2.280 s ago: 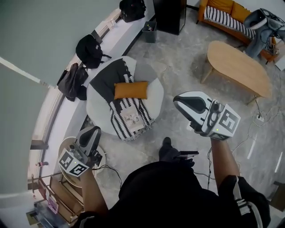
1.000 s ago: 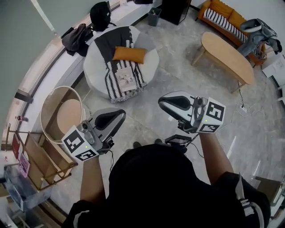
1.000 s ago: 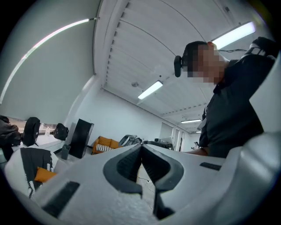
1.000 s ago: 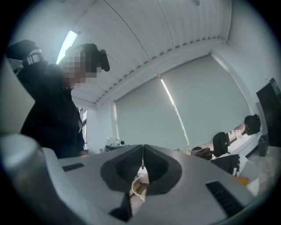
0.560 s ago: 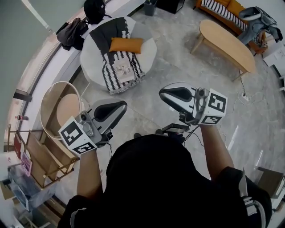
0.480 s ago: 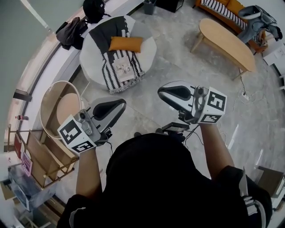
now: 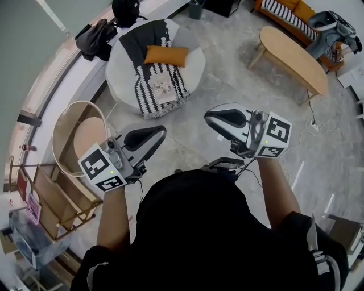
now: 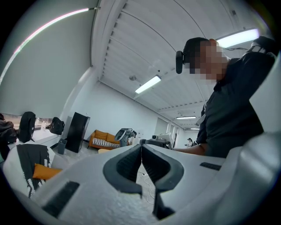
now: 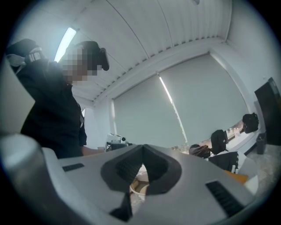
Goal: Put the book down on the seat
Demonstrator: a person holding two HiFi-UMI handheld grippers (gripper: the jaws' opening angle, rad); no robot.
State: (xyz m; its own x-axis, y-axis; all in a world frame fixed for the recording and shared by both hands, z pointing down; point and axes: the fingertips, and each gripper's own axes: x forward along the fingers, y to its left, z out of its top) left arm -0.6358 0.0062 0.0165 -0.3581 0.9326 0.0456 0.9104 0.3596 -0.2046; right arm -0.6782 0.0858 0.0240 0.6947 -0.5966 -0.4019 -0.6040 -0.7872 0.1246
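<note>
White round seat (image 7: 193,71) carries the book (image 7: 161,88), lying on a striped blanket (image 7: 143,94), well apart from both grippers. Left gripper (image 7: 154,135) and right gripper (image 7: 215,118): fingers pressed together, empty.

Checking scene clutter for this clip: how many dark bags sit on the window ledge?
3. One slumped bag beside the round seat, a backpack just past it, and a third bag near the black cabinet, outside the head view. Others may be hidden.

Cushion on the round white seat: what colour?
Plain orange cushion. It shows best in the head view.
</note>
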